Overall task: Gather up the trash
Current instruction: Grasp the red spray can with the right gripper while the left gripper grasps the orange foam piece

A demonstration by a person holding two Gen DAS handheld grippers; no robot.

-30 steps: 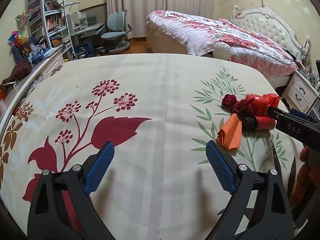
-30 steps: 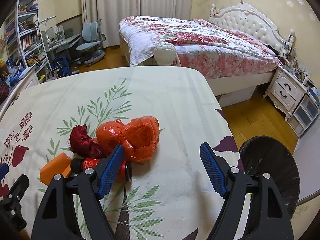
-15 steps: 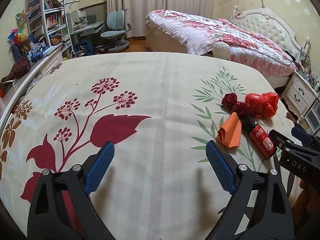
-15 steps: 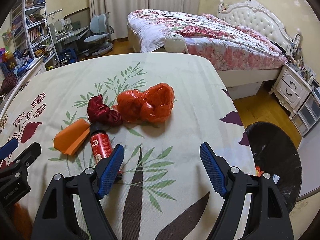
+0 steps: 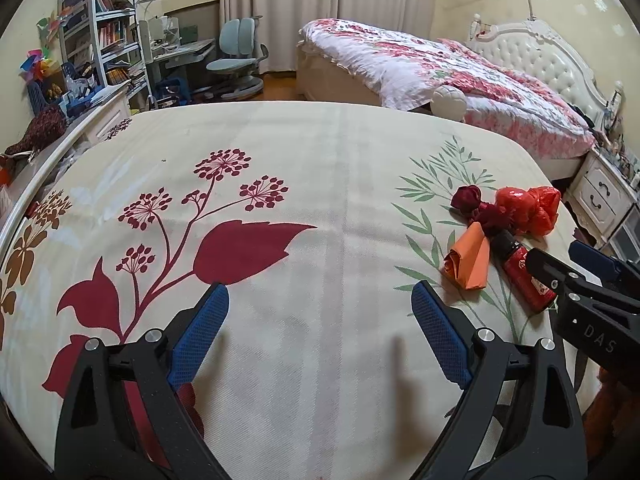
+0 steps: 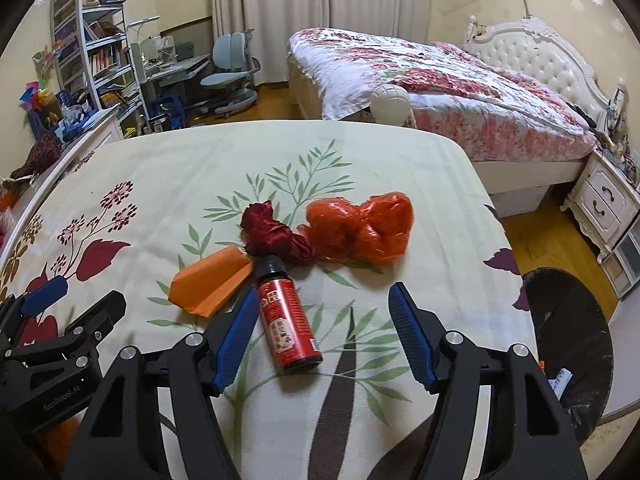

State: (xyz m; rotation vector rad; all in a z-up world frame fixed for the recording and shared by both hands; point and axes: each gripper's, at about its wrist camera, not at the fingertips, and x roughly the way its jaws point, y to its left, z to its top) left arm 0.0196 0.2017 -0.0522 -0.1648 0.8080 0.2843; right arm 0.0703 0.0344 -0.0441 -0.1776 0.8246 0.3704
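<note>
Trash lies in a cluster on the floral bedspread [image 6: 360, 152]: a red bottle with a black cap [image 6: 286, 320], a folded orange paper [image 6: 210, 282], a dark red crumpled wrapper [image 6: 276, 236] and a red plastic bag [image 6: 360, 232]. My right gripper [image 6: 324, 330] is open and empty, just short of the bottle, whose base lies between the fingertips. My left gripper [image 5: 320, 324] is open and empty over bare bedspread [image 5: 280, 152], left of the cluster. In the left wrist view I see the bottle [image 5: 524, 276], the orange paper [image 5: 468, 256], the wrapper [image 5: 480, 208] and the bag [image 5: 528, 208].
A black trash bin [image 6: 568, 340] stands on the floor right of the bedspread's edge. Beyond are a second bed [image 6: 420, 68], a white nightstand [image 6: 604, 200], a desk chair [image 6: 230, 68] and bookshelves [image 6: 96, 52].
My right gripper has pulled back from the red bag toward me. The bottle now lies lengthwise in front of it. The left gripper has barely moved.
</note>
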